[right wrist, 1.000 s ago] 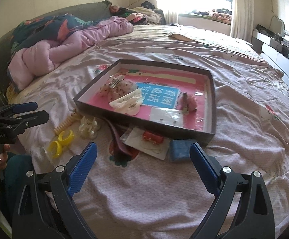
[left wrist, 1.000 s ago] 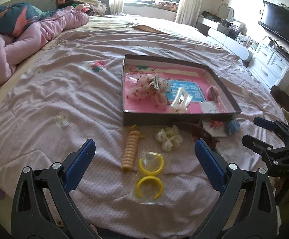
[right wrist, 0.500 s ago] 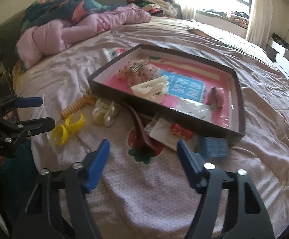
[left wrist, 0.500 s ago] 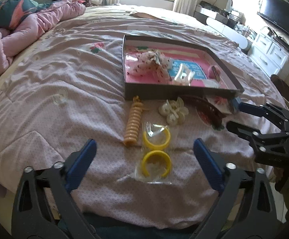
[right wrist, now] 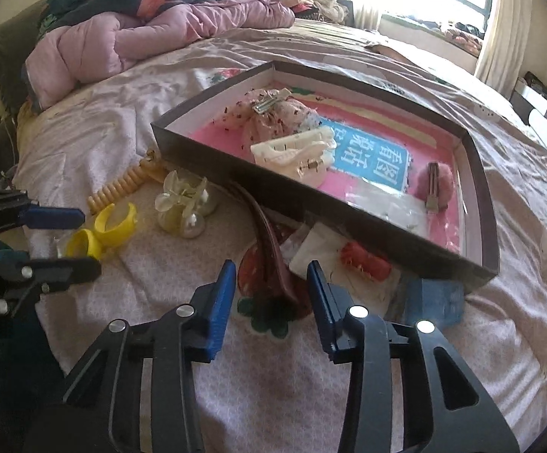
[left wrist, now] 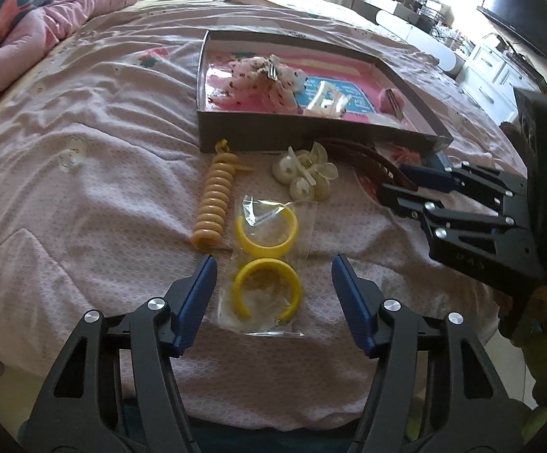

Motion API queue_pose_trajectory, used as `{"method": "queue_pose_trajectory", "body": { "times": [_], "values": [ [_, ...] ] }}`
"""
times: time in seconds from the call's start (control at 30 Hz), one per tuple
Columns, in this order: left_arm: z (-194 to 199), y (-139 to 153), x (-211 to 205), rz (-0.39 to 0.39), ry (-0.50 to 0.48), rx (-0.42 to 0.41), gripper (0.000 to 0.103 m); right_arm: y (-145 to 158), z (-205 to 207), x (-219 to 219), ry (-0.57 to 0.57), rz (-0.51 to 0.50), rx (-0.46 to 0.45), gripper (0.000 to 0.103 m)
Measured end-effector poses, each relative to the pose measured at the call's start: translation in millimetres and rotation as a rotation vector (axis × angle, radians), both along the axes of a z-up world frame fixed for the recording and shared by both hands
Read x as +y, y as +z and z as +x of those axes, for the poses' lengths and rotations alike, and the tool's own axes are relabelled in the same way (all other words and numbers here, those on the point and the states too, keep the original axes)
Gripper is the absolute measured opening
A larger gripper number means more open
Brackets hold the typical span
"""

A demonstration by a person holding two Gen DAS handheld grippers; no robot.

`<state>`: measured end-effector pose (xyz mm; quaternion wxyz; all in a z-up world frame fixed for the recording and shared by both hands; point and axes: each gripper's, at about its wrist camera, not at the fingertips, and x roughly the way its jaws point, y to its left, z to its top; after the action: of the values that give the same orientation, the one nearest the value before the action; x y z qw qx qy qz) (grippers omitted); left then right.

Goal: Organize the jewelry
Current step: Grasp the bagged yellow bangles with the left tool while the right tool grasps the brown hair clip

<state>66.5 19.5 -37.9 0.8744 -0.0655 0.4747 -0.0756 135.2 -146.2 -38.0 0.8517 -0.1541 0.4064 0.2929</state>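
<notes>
Two yellow bangles [left wrist: 267,256] in clear bag, coil hair tie [left wrist: 214,204], pearl clip [left wrist: 305,175] on bed beside tray [left wrist: 311,132].

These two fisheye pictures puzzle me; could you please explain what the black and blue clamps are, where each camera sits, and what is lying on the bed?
There is no robot here: a person carries a hand-held gripper in each hand, and a camera on each looks forward along its two blue-padded fingers.

The left camera shows the left hand-held gripper, open, straddling the bag of yellow bangles. The right camera shows the right hand-held gripper, open, either side of the dark brown headband.

On the pink bedspread also lie a coiled hair tie, a pearl flower clip and a shallow box holding a cream claw clip and other hair pieces. Neither gripper holds anything.
</notes>
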Motion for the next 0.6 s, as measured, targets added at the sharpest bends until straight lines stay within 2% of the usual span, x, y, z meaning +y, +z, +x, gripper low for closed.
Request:
{"method": "queue_pose_trajectory", "body": {
  "times": [0.3, 0.33, 0.4, 0.43, 0.6],
  "values": [
    [5.7, -8.7, -4.9, 0.012, -0.012, 0.042, 0.052, -3.0, 13.5, 19.8, 0.021, -0.008, -0.030, 0.028],
    [6.2, -9.4, -5.4, 0.013, -0.014, 0.046, 0.052, -3.2, 15.2, 22.1, 0.025, -0.008, -0.031, 0.024],
    [8.3, -10.5, -6.5, 0.017, -0.015, 0.053, 0.052, -4.9, 19.5, 27.8, 0.027, -0.015, -0.033, 0.022],
    [8.8, -11.1, -6.9, 0.020, -0.016, 0.056, 0.049, -5.4, 21.5, 29.3, 0.024, -0.019, -0.034, 0.018],
    [10.5, -12.2, -5.6, 0.025, -0.005, 0.063, 0.036, -2.2, 26.3, 25.5, 0.025, 0.039, 0.019, 0.014]
  ]
}}
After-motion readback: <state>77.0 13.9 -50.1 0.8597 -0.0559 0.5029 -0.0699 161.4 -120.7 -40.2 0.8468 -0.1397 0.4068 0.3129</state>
